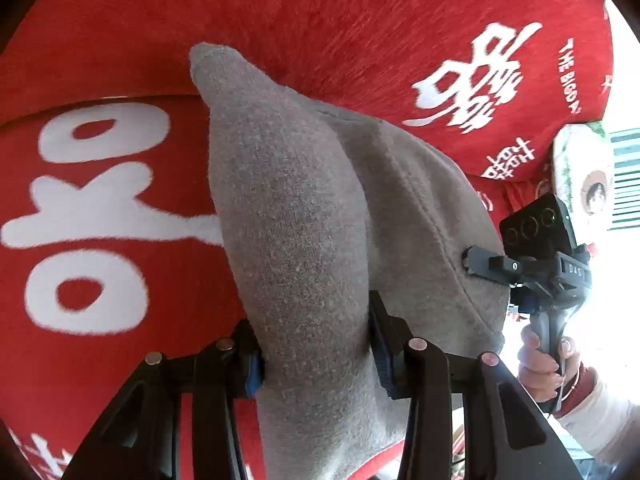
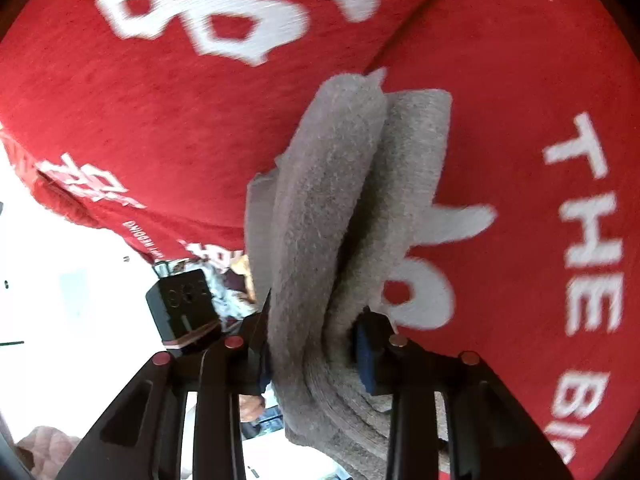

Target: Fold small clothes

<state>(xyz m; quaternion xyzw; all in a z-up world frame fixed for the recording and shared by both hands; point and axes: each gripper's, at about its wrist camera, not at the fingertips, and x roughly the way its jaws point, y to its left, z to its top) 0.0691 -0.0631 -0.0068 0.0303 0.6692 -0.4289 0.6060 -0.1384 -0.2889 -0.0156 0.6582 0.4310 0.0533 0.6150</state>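
Observation:
A small grey garment (image 1: pixel 304 208) hangs bunched above a red cover with white lettering (image 1: pixel 92 200). My left gripper (image 1: pixel 316 356) is shut on a thick fold of it, the cloth bulging between the jaws. My right gripper (image 2: pixel 312 360) is shut on another bunched edge of the same grey garment (image 2: pixel 340 208), which is doubled into several layers. In the left wrist view the right gripper (image 1: pixel 476 260) shows at the right, its fingertips pinching the garment's hem, held by a hand (image 1: pixel 544 364). The left gripper's body (image 2: pixel 180 304) shows at the lower left of the right wrist view.
The red cover (image 2: pixel 160 100) with white characters and the words "THE BIG" fills the background of both views. A printed cushion (image 1: pixel 580 176) lies at the cover's right edge. A bright white area (image 2: pixel 60 280) lies beyond the cover's edge.

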